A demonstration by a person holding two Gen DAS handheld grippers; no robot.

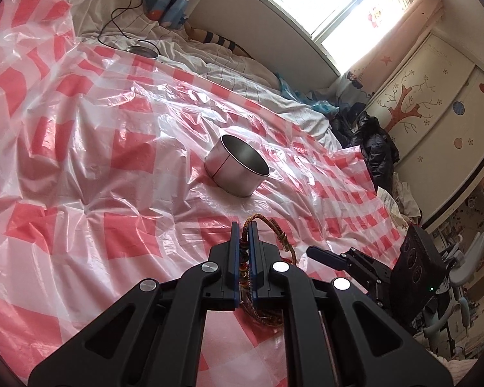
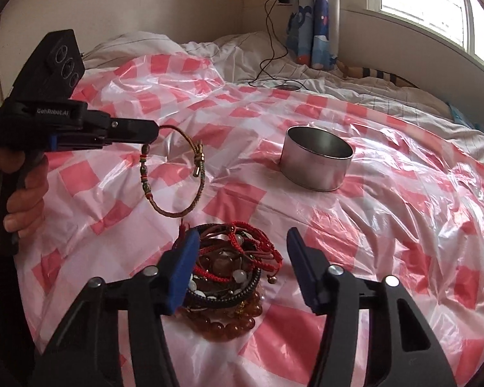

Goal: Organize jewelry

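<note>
While the left tool (image 2: 151,130) was clenched on a braided cord bracelet (image 2: 174,174), the loop hung free above the red-and-white checked plastic sheet (image 2: 403,225) spread over the bed. Just below and beside it lay a pile of bracelets (image 2: 232,277), red cords and dark beads stacked on amber beads, and the right tool (image 2: 242,251) stood released with its blue fingers (image 2: 185,267) either side of that pile. Farther back on the sheet, apart from both, stood an open round metal tin (image 2: 317,167).
</note>
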